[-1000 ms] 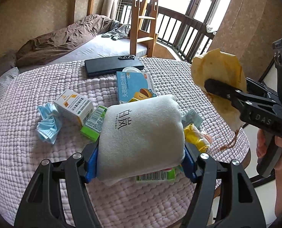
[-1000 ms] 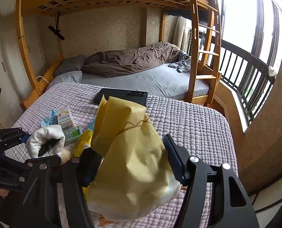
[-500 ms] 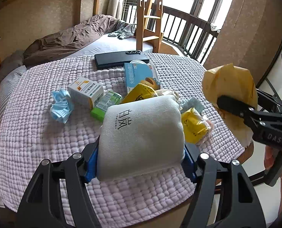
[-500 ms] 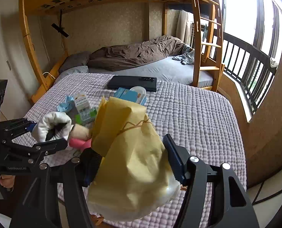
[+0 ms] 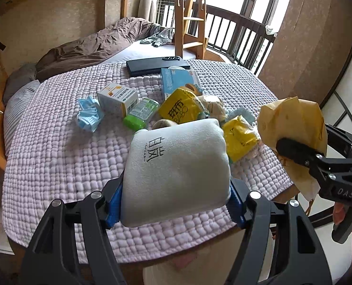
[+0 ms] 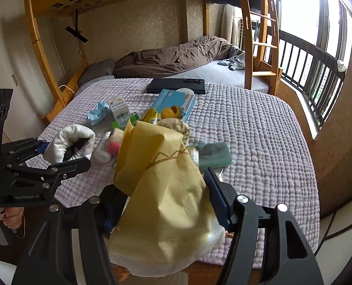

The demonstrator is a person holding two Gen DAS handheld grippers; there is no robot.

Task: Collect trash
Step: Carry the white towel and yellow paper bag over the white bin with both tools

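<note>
My left gripper [image 5: 176, 194] is shut on a folded grey-white cloth pouch [image 5: 176, 166] with black characters, held above the near edge of the quilted table. It also shows in the right wrist view [image 6: 69, 142]. My right gripper [image 6: 166, 204] is shut on a yellow paper bag [image 6: 161, 190] tied with string, held off the table's right side; the bag also shows in the left wrist view [image 5: 294, 123]. Trash lies on the table: a blue face mask [image 5: 89, 116], a white medicine box [image 5: 117, 98], a green packet [image 5: 140, 116], yellow wrappers [image 5: 183, 109].
The table has a pink quilted cover [image 5: 57, 154]. A black flat case [image 5: 157, 65] and a blue box [image 5: 180, 80] lie at its far side. A bunk bed with a brown duvet [image 6: 176, 54] and a wooden ladder [image 5: 187, 16] stand behind. A balcony railing [image 6: 313, 71] is at the right.
Both grippers have pulled back and up from the table with their loads. More of the table's near edge and the trash pile now shows.
</note>
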